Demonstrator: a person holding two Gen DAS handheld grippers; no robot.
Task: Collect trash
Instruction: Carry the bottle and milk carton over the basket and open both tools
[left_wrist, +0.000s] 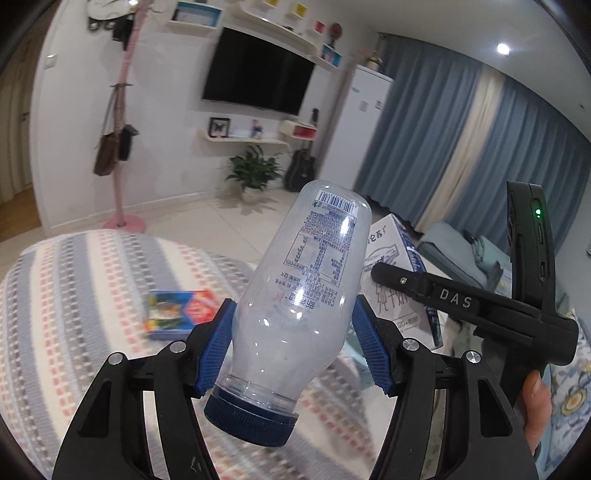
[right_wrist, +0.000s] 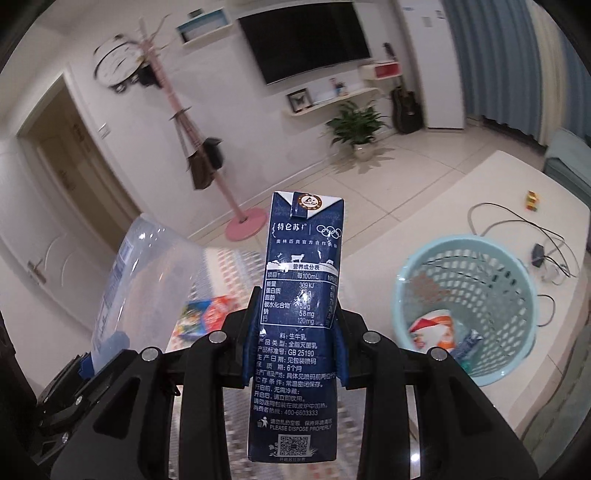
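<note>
My left gripper (left_wrist: 291, 343) is shut on a clear plastic bottle (left_wrist: 306, 280) with a dark blue cap, held in the air, cap toward the camera. My right gripper (right_wrist: 297, 332) is shut on a dark blue milk carton (right_wrist: 299, 317), held upright. The carton (left_wrist: 402, 266) and the right gripper's body also show in the left wrist view, to the right of the bottle. The bottle (right_wrist: 144, 280) shows at the left in the right wrist view. A light blue mesh basket (right_wrist: 517, 295) with several wrappers inside stands on a white table to the right of the carton.
A colourful flat packet (left_wrist: 177, 310) lies on the striped cloth (left_wrist: 74, 295) below the grippers. Cables (right_wrist: 517, 221) and a small block toy (right_wrist: 532, 201) lie on the white table (right_wrist: 461, 192). A pink coat stand (right_wrist: 236, 218), a plant and a guitar stand by the far wall.
</note>
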